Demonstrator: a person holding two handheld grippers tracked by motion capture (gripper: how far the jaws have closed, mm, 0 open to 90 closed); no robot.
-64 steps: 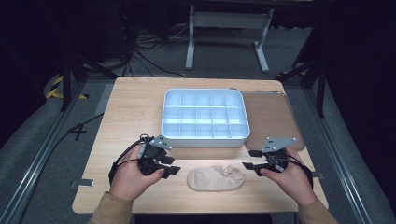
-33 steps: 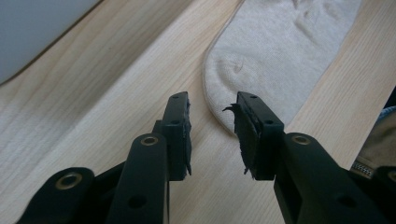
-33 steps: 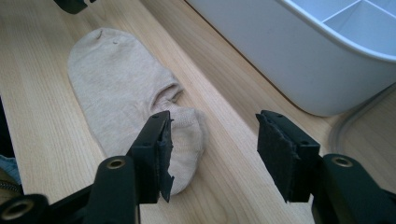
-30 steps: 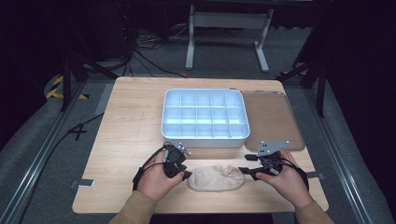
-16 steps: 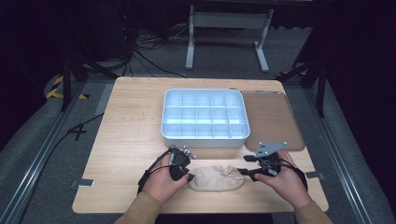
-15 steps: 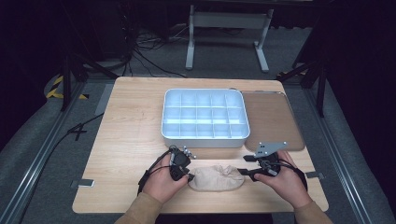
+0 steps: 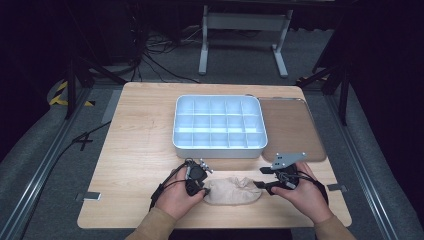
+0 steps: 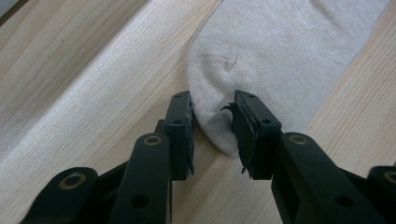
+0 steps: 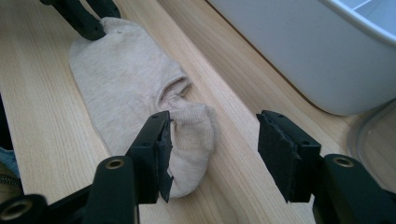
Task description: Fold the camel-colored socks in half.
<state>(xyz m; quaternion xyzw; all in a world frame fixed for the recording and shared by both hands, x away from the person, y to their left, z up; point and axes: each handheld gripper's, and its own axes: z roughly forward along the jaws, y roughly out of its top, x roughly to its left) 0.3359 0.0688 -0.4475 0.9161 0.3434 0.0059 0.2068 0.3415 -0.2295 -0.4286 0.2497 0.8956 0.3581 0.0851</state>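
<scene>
Beige sock (image 7: 232, 190) flat on wooden surface (image 7: 140, 140), lying between the two claws. Left claw (image 8: 212, 128): jaws part-open, astride the sock's rounded end, not yet clamped. Right claw (image 9: 212, 151): jaws wide apart, one pad resting against the sock's cuff end. Compartmented white tray (image 7: 218, 148) just beyond both claws.

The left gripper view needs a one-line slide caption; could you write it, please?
Left gripper with open jaws straddling the rounded end of a beige sock on the wooden table.
</scene>
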